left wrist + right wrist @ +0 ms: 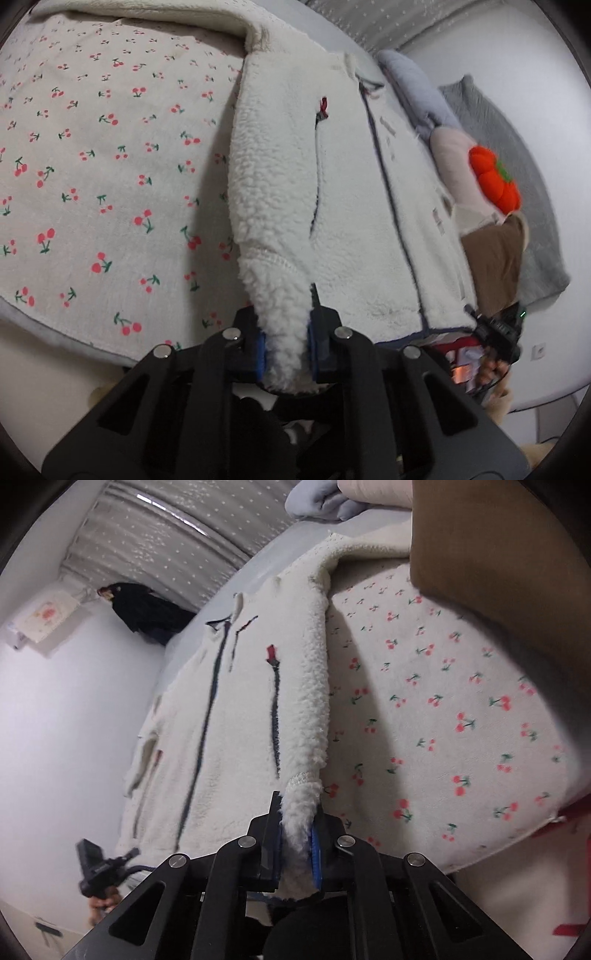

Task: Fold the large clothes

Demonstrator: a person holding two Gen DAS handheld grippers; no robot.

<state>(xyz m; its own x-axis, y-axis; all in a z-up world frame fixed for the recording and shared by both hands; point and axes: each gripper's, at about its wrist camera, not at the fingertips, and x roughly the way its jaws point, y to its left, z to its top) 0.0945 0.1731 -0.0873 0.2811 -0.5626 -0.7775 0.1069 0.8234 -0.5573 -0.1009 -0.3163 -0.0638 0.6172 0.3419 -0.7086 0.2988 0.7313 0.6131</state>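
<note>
A white fleece jacket with dark zippers lies front up on a cherry-print blanket on the bed. My left gripper is shut on the jacket's bottom hem corner, lifted a little. My right gripper is shut on the other bottom hem corner of the same jacket. Each gripper also shows small in the other's view: the right one at the jacket's far corner, the left one at the lower left.
A stack of folded clothes, blue, pink and brown, with an orange plush pumpkin, lies beside the jacket. A grey blanket lies beyond it. A dark garment hangs by the curtain. The cherry blanket stretches to the side.
</note>
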